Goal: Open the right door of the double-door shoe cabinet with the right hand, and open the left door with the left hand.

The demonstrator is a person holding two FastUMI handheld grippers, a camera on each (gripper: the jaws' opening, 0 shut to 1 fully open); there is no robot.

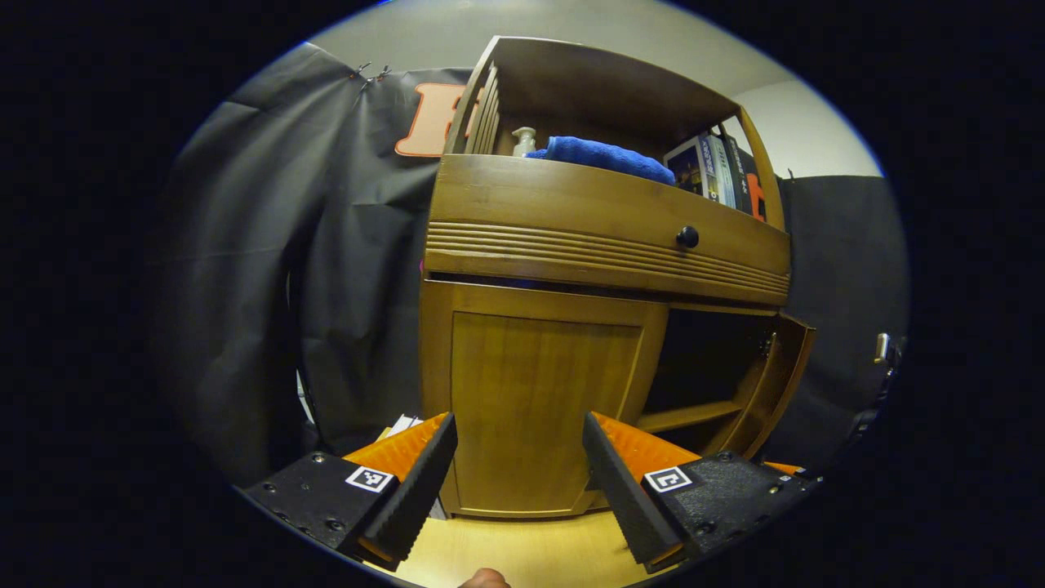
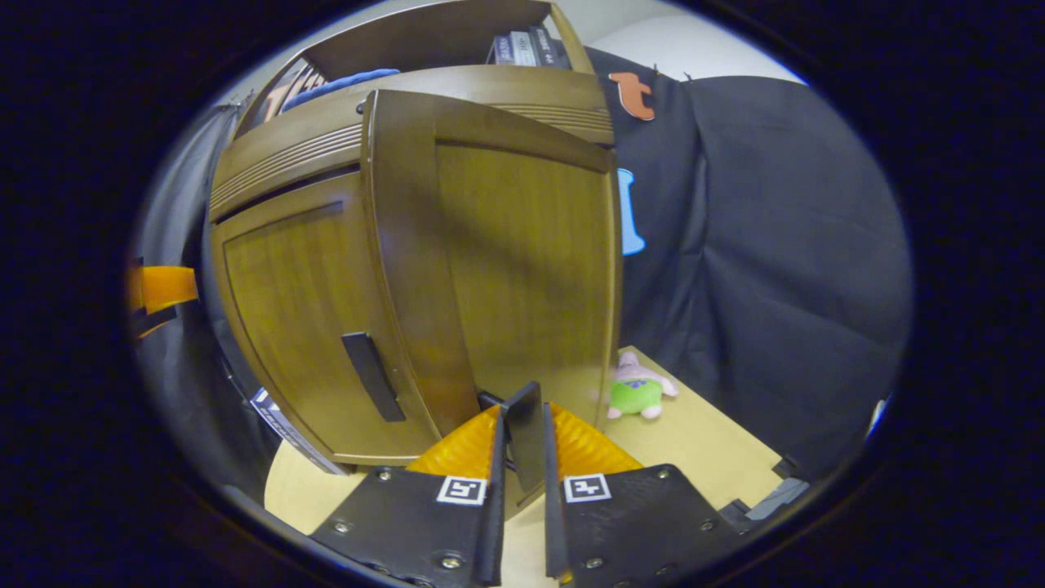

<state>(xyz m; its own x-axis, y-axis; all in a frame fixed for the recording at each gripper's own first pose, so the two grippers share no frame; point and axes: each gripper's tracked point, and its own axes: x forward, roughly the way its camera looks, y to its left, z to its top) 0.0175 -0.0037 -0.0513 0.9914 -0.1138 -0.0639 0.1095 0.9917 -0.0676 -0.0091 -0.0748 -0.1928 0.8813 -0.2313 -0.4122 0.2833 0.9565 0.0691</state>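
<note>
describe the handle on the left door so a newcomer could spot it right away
Start at the wooden shoe cabinet against the black cloth wall. Below its drawer sit two doors: the right door is swung open, the left door is closed. The handle is the dark, flat vertical bar near that closed door's inner edge, unlike the drawer's round black knob.

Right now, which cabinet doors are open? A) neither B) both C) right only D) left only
C. In the left gripper view the right door is swung out and shows the dark inside, while the left door sits flush and closed. In the right gripper view the right gripper is clamped on the right door's handle; the left gripper is open, in front of the left door.
</note>
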